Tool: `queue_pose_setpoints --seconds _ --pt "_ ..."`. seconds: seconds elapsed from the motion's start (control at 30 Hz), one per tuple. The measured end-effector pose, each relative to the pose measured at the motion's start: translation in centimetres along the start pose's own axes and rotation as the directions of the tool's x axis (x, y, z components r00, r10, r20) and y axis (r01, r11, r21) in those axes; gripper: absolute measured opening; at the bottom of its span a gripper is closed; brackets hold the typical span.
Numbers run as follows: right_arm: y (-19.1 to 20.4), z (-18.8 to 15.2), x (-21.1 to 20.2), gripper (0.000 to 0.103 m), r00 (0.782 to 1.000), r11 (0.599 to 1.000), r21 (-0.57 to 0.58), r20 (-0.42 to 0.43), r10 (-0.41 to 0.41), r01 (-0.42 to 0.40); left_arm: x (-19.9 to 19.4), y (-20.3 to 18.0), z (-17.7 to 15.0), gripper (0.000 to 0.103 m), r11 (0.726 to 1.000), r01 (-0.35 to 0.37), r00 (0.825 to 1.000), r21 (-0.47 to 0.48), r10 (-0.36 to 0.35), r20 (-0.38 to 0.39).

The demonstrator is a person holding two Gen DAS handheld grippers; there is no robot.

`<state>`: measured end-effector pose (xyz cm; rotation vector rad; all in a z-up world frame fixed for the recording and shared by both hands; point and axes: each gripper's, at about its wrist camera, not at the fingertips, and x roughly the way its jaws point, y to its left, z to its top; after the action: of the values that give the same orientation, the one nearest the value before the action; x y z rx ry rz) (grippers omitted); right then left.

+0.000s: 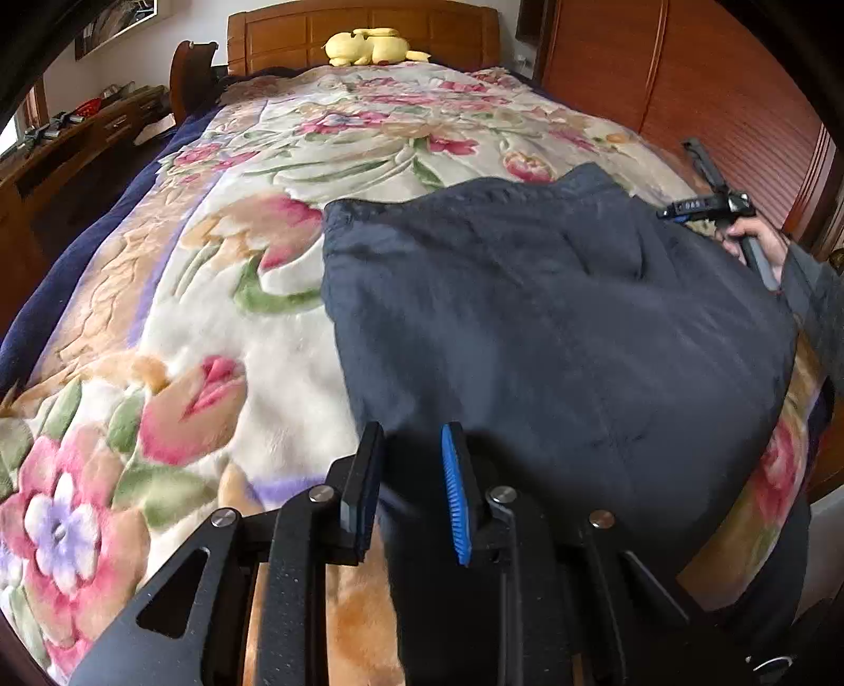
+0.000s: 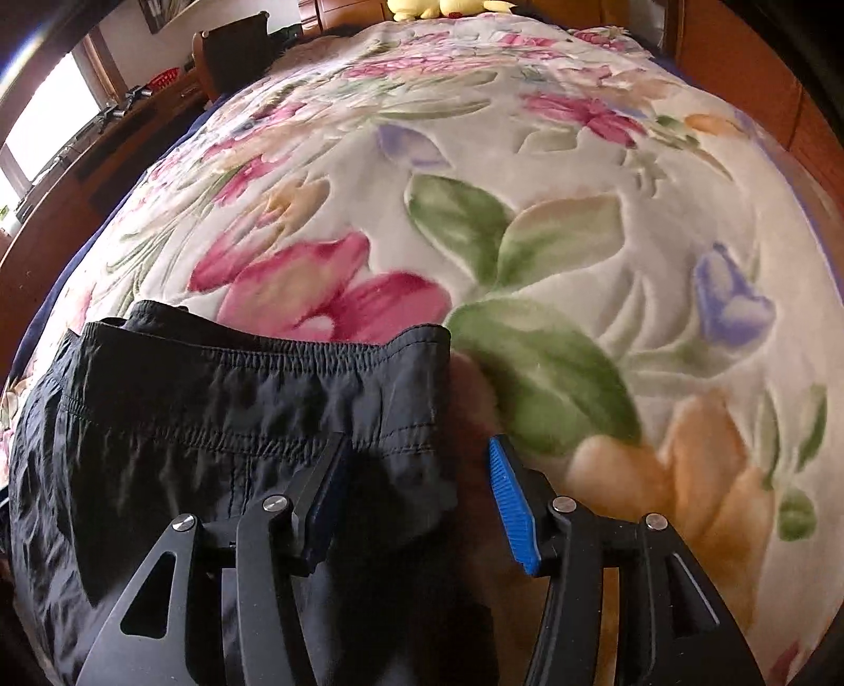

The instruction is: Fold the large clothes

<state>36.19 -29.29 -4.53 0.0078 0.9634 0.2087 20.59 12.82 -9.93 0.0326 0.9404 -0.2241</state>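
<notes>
A dark navy garment [image 1: 554, 316] lies spread on the floral blanket [image 1: 221, 295] of a bed, filling the centre and right of the left wrist view. In the right wrist view the same garment [image 2: 211, 422] sits at lower left, its elasticated waistband running across the frame toward the centre.

The left hand-held gripper [image 1: 411, 491] sits at the bottom centre of its view, its fingers narrowly parted with dark cloth lying between them; whether they actually pinch the fabric cannot be told. The right hand-held gripper [image 2: 416, 501] stands wide, its left finger over the garment's right edge and its blue-padded right finger [image 2: 509, 506] over the blanket, gripping nothing. In the left wrist view the right hand-held gripper [image 1: 701, 203] also shows at the right edge, held by a hand [image 1: 754, 237] beside the garment's far corner.

A yellow plush toy [image 1: 372, 46] rests against the wooden headboard [image 1: 295, 37] at top centre.
</notes>
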Motion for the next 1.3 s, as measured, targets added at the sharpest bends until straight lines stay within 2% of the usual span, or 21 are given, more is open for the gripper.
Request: queue_pose_setpoints --seconds 0.1,0.17,0.23,0.33,0.43,0.67,0.8,0.97,1.1,1.17,1.23,1.27,1.3 --pt "-0.1 0.1 0.1 0.054 1.000 1.000 0.002 0.009 0.006 -0.006 0.0 -0.1 -0.4 0.024 1.000 -0.019 1.000 0.006 0.019 0.000" --pt "0.1 -0.1 -0.2 0.043 1.000 1.000 -0.009 0.016 0.014 -0.014 -0.1 -0.1 -0.5 0.024 1.000 -0.026 1.000 0.005 0.026 0.004" --pt "0.5 -0.4 -0.7 0.024 0.999 0.999 -0.042 0.035 -0.002 0.004 -0.1 -0.2 -0.5 0.024 0.999 -0.032 0.999 0.010 0.032 0.005" --pt "1.0 -0.4 -0.9 0.013 0.998 0.997 -0.067 0.058 -0.027 0.030 0.1 -0.3 -0.6 0.024 0.999 -0.041 0.999 0.023 0.041 0.004" --pt "1.5 -0.2 -1.2 0.010 0.994 0.995 -0.079 0.092 -0.051 0.058 0.2 -0.2 -0.6 0.024 0.999 -0.037 0.999 0.021 0.037 0.005" --pt "2.2 -0.1 -2.8 0.007 0.969 0.983 -0.073 0.198 -0.149 0.167 0.3 0.0 -0.6 0.025 0.999 -0.035 0.999 0.014 0.035 0.007" --pt "3.0 -0.2 -2.5 0.007 0.951 0.967 -0.076 0.213 -0.223 0.244 0.1 0.0 -0.6 0.025 0.999 -0.035 0.999 0.013 0.035 0.008" --pt "3.1 -0.1 -1.0 0.007 0.969 0.971 -0.074 0.122 -0.216 0.226 -0.6 -0.1 -0.7 0.025 0.999 -0.033 0.999 0.009 0.032 0.019" --pt "3.3 -0.1 -1.4 0.008 0.969 0.973 -0.073 0.130 -0.210 0.220 -1.1 -0.3 -1.0 0.025 1.000 -0.027 0.999 0.007 0.027 0.025" --pt "4.2 0.2 -1.8 0.015 0.957 0.959 -0.101 0.151 -0.249 0.265 -1.1 -0.3 -1.1 0.025 1.000 -0.026 0.999 0.002 0.026 0.025" --pt "5.8 0.4 -2.3 0.022 0.926 0.923 -0.151 0.196 -0.322 0.353 -1.2 -0.2 -1.3 0.025 1.000 -0.024 0.999 -0.008 0.025 0.027" --pt "6.9 0.5 -2.5 0.025 0.918 0.911 -0.183 0.224 -0.327 0.369 -1.2 -0.1 -1.4 0.025 1.000 -0.024 0.999 -0.015 0.024 0.029" --pt "8.0 0.5 -2.6 0.032 0.919 0.909 -0.207 0.243 -0.309 0.361 -1.2 0.0 -1.5 0.025 1.000 -0.023 0.999 -0.020 0.023 0.031"
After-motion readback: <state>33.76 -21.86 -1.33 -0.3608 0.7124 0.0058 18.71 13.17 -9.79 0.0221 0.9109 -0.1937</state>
